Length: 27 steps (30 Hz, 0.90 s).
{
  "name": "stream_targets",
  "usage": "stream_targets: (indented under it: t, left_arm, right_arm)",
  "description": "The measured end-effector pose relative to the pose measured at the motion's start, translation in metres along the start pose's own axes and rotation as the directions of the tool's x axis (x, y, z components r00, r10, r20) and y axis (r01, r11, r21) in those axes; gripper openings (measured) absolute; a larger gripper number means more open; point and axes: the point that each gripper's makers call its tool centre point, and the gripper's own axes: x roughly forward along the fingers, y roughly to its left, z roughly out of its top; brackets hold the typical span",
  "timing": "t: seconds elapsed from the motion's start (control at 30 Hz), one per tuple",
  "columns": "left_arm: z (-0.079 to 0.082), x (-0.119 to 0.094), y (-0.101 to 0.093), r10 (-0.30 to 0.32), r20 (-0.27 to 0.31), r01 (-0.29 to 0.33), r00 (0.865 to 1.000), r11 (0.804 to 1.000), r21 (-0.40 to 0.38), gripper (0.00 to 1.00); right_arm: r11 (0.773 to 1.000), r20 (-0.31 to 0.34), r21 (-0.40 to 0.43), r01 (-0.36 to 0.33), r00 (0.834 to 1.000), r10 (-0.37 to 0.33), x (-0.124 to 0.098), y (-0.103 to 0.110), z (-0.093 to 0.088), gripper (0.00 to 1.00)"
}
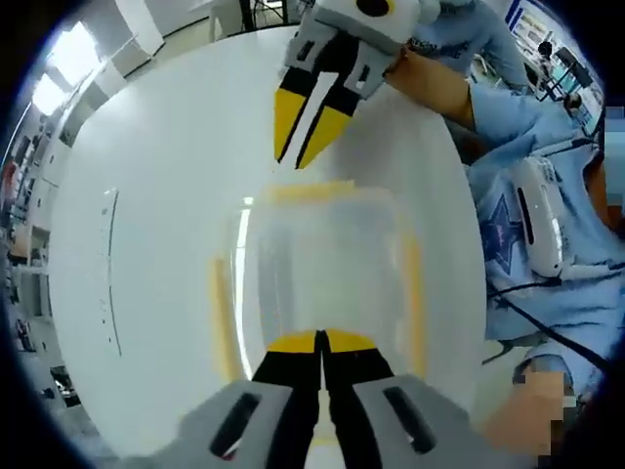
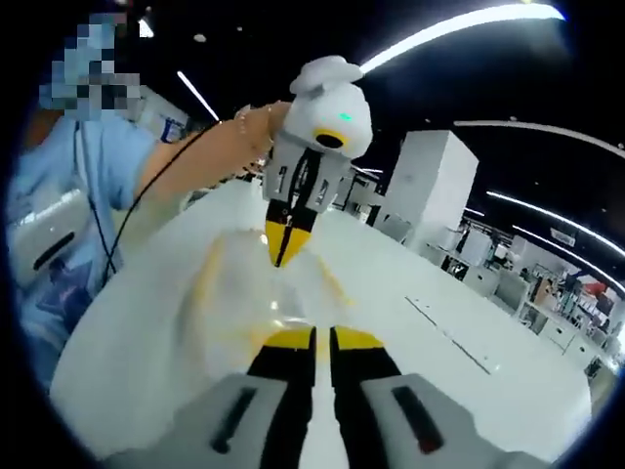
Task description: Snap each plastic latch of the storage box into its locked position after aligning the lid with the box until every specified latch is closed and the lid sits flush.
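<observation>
left gripper view looks down on a clear plastic storage box with yellow latches resting on a round white table, its translucent lid lying on top and yellow strips showing along the far edge and both long sides. the left gripper, black jaws tipped in yellow, rises from the bottom of that view with its jaws clenched together, tips at the near edge of the box; whether they press on a latch cannot be told. the right gripper reaches in from the top of the same view, its yellow tips pinched together and pointing down just beside the far yellow edge of the box, held by a hand of a person in a light blue shirt who stands at the table's edge. right gripper view shows the same scene from the opposite end: the right gripper with jaws nearly together, a thin gap between them, over the near end of the box, and the left gripper hanging tip-down above the far end, gripping nothing visible. white cabinets stand behind the table under long ceiling light strips.
</observation>
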Motion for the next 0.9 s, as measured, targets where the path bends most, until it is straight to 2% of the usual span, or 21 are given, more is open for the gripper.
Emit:
stream_targets:
  t: [0.13, 0.3, 0.37, 0.5, 0.63, 0.9]
  left_arm:
    - [-0.001, 0.001, 0.0, -0.008, -0.023, 0.007, 1.0, 0.999, -0.051, 0.0]
    - [-0.001, 0.001, -0.003, 0.005, -0.05, -0.006, 0.999, 1.0, -0.01, 0.0]
    - [-0.001, 0.002, -0.003, 0.01, -0.063, -0.01, 0.998, 1.0, -0.004, 0.0]
    - [-0.002, 0.002, -0.003, 0.012, -0.089, -0.013, 0.996, 1.0, -0.01, 0.01]
    - [-0.003, 0.001, -0.003, 0.013, -0.09, -0.015, 0.996, 1.0, -0.018, 0.01]
    - [-0.003, 0.001, -0.001, 0.014, -0.079, -0.017, 0.997, 0.999, -0.044, 0.01]
  right_arm:
    - [1.0, -0.017, -0.011, -0.021, 1.0, 0.021, 0.001, 0.004, -0.006, 0.01]
    - [0.998, -0.026, 0.006, -0.059, 0.998, 0.059, 0.007, 0.011, -0.012, 0.0]
    - [0.998, -0.037, 0.006, -0.07, 0.997, 0.071, 0.009, 0.014, -0.014, 0.0]
    - [0.996, -0.019, 0.035, -0.084, 0.996, 0.084, 0.007, 0.014, -0.015, 0.0]
    - [0.993, -0.042, 0.056, -0.104, 0.993, 0.106, 0.008, 0.016, -0.024, 0.0]
    - [0.987, -0.021, 0.103, -0.12, 0.992, 0.123, 0.008, 0.018, -0.025, 0.0]
